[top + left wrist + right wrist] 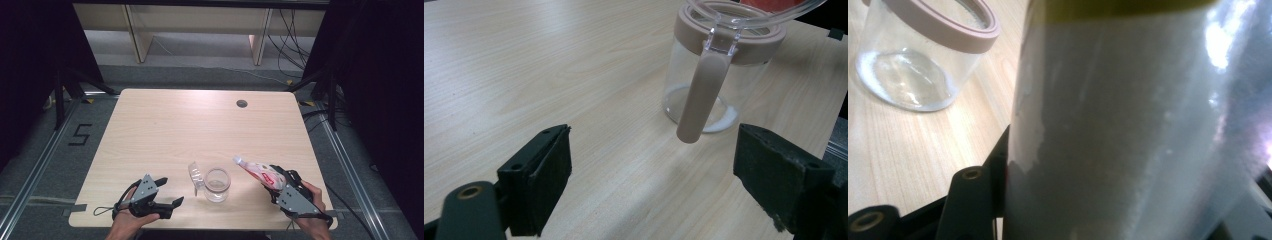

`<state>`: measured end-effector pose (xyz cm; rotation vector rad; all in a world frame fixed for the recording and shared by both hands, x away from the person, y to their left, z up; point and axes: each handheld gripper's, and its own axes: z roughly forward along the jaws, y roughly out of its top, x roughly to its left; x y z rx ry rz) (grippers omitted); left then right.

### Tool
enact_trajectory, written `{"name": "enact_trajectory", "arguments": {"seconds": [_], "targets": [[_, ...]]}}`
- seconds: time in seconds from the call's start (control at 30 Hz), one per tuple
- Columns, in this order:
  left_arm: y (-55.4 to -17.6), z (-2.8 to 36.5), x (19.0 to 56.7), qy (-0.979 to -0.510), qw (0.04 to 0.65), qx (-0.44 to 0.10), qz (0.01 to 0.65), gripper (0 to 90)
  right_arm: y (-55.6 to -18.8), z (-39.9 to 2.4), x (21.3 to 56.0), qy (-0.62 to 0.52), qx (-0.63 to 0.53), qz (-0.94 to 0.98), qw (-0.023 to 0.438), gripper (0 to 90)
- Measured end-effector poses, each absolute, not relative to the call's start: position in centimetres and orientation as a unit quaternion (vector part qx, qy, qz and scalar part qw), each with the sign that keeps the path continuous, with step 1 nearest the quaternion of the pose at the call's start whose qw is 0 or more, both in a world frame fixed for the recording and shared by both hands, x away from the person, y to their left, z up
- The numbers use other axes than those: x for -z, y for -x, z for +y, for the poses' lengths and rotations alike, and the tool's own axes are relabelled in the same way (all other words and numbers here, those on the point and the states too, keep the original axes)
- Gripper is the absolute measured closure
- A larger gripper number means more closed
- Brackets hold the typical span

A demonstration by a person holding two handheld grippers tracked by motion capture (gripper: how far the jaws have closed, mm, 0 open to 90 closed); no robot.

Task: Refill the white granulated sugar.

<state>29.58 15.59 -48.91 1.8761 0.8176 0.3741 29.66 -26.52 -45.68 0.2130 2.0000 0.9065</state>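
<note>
Filling most of the right gripper view, a clear plastic bottle (1128, 130) with white powder clinging inside its wall sits between the black jaws of the right gripper (278, 186), which holds it clamped at roughly half spread. At the lower right of the high view that bottle (257, 171) lies tilted, its neck pointing up and left toward a glass jar (217, 184) at the lower middle of the frame; a red label shows on its side. At the upper left of the right gripper view the jar (918, 55) stands upright on the wooden table (200, 125), a pinkish ring around its open mouth, apart from the bottle. A clear hinged lid (195, 175) stands open just left of the jar, and a pinkish clasp (701, 95) hangs down its side in the left gripper view. Low at the left of the high view, the left gripper (170, 191) rests with its jaws wide apart and nothing between them, near the jar but not touching.
</note>
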Motion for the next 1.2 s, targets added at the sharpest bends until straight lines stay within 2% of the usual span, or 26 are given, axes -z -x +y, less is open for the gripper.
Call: {"name": "enact_trajectory", "arguments": {"seconds": [0.67,1.2], "targets": [[-29.33,15.9,48.86,-0.774,0.506,-0.158,0.346,15.3,-29.53,-26.22,45.37,-0.039,-0.326,0.812,0.482,45.1],[-29.37,16.19,48.77,-0.773,0.506,-0.161,0.347,15.2,-29.03,-26.22,45.03,-0.021,-0.303,0.818,0.489,45.2]]}}
